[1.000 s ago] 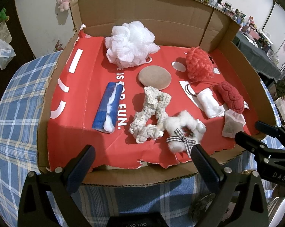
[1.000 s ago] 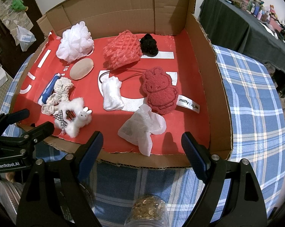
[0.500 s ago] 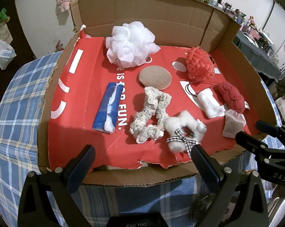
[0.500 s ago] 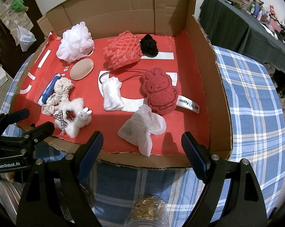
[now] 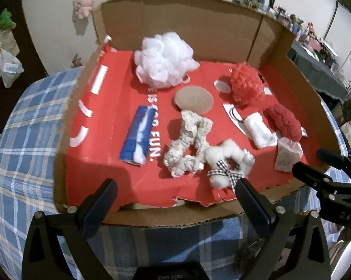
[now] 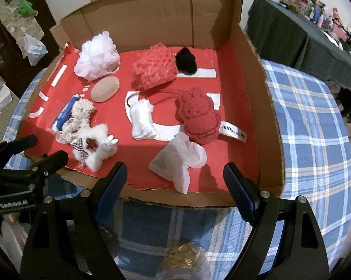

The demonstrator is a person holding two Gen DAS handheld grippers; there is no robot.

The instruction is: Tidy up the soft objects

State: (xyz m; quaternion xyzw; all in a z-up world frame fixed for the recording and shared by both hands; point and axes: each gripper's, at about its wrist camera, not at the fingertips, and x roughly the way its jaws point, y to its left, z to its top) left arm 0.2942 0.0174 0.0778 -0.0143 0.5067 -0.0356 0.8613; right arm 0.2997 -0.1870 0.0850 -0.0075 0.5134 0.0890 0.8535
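Soft objects — a white mesh puff (image 5: 165,68) among them — are seen spread across the red-lined cardboard tray (image 6: 264,121), both grippers (image 5: 175,200) (image 6: 174,184) held wide and empty at its near edge — sorting stage undetermined.

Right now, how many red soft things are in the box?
2. A frilly red puff sits near the back wall beside a black fuzzy thing. A red bunny-shaped towel lies nearer the front, right of the white cloth. More may be hidden underneath.

Matt cardboard box (image 6: 252,74), fluffy mesh puff (image 5: 163,63), perhaps terry rabbit (image 6: 196,116).
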